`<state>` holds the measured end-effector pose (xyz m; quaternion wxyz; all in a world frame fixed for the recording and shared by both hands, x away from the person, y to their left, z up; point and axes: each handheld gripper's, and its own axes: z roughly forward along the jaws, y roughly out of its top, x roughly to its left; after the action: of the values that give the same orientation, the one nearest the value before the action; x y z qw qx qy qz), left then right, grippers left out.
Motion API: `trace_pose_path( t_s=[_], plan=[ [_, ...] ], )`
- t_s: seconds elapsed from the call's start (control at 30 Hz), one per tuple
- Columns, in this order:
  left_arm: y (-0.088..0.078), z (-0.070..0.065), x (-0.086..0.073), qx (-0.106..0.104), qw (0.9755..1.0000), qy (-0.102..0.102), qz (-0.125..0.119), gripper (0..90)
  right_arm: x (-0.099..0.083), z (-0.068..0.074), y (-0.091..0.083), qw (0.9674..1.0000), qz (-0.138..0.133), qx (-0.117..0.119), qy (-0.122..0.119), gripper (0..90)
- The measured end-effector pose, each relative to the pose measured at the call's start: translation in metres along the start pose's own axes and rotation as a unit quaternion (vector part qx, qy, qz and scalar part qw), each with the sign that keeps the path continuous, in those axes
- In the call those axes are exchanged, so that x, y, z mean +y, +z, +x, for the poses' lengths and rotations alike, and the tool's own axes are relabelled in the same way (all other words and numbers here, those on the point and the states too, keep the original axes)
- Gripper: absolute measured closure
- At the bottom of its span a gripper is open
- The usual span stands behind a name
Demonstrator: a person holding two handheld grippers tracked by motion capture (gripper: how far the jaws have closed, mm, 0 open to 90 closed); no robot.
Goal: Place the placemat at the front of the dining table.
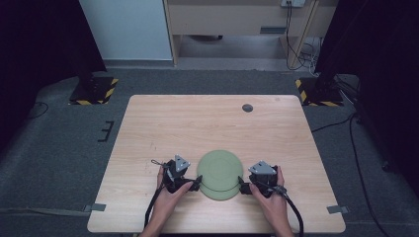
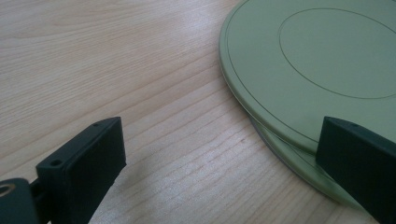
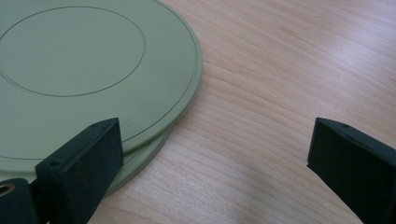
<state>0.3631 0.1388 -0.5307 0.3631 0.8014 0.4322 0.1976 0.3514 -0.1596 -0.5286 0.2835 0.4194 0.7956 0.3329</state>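
I am seeing two green plates [image 1: 219, 174] stacked, slightly offset, lying near the front of the worktop [image 1: 163, 123]. I am holding two tools, left tool [image 1: 196, 183] and right tool [image 1: 242, 185], flanking the stack, each with jaws spread apart.

Light wood table [image 1: 217, 123] w/ a small dark round spot [image 1: 247, 107] near its far edge, grey tape tabs at 2 near corners [image 1: 98, 207]. Floor is grey carpet [image 1: 54, 153]; black marks [image 1: 106, 131] on it left of the table. 2 dark stand bases w/ yellow-black hazard stripes [image 1: 94, 91] at far left & far right [image 1: 316, 94]. Black curtains [image 1: 34, 49] on both sides. Behind: pale blue-white panel [image 1: 126, 29], beige wood furniture [image 1: 237, 19], cables [image 1: 296, 49] hanging by it. Even, soft overhead light.
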Motion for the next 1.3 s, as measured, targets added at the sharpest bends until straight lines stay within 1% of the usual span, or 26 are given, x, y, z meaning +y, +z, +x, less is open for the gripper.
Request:
trace_pose_path(
  t_s=[0.17, 0.27, 0.33, 0.5, 0.57, 0.7, 0.9, 0.97, 1.1, 1.2, 1.23, 1.3],
  plan=[
    [-0.004, -0.002, 0.0, -0.003, 1.0, 0.005, -0.004, 2.7, 0.0, 0.0, -0.003, 1.0, -0.001, 0.003, -0.006, 4.5],
    [-0.005, -0.002, 0.0, -0.003, 1.0, 0.008, -0.004, 2.8, 0.0, 0.001, -0.007, 0.9999, 0.0, 0.011, -0.007, 4.3],
    [-0.004, -0.002, 0.0, -0.003, 1.0, 0.006, -0.004, 2.9, -0.001, 0.001, -0.008, 0.9999, 0.001, 0.011, -0.009, 4.3],
    [-0.002, -0.003, 0.0, -0.001, 1.0, 0.009, -0.002, 2.2, -0.001, 0.002, -0.006, 0.9999, 0.0, 0.011, -0.008, 4.5],
    [-0.001, -0.002, 0.0, -0.002, 1.0, 0.006, -0.002, 1.8, -0.001, 0.003, -0.003, 0.9999, 0.005, 0.011, -0.012, 4.6],
    [0.0, -0.002, 0.001, 0.001, 1.0, 0.005, -0.002, 1.1, 0.0, 0.003, -0.002, 0.9998, 0.005, 0.01, -0.014, 3.3],
    [0.002, -0.001, 0.001, 0.003, 1.0, 0.0, -0.005, 0.6, 0.001, 0.001, 0.001, 0.9999, 0.004, 0.005, -0.01, 2.5],
    [0.003, 0.0, 0.002, 0.004, 1.0, -0.004, -0.006, 0.3, 0.001, 0.0, 0.002, 1.0, 0.004, 0.004, -0.004, 2.2],
    [0.003, 0.001, 0.002, 0.005, 0.9999, -0.005, -0.008, 0.6, 0.001, 0.0, 0.003, 1.0, 0.002, 0.003, -0.001, 3.2],
    [0.002, 0.001, 0.002, 0.004, 0.9999, -0.004, -0.009, 2.6, 0.001, 0.0, 0.002, 1.0, 0.002, 0.004, 0.003, 4.7],
    [0.001, 0.0, 0.002, 0.004, 0.9999, -0.004, -0.01, 2.4, 0.001, 0.001, 0.001, 0.9999, 0.002, 0.01, 0.006, 4.5],
    [0.0, 0.0, 0.002, 0.003, 0.9999, -0.003, -0.011, 2.4, 0.001, 0.002, 0.0, 0.9999, 0.003, 0.012, 0.003, 4.4]
  ],
)
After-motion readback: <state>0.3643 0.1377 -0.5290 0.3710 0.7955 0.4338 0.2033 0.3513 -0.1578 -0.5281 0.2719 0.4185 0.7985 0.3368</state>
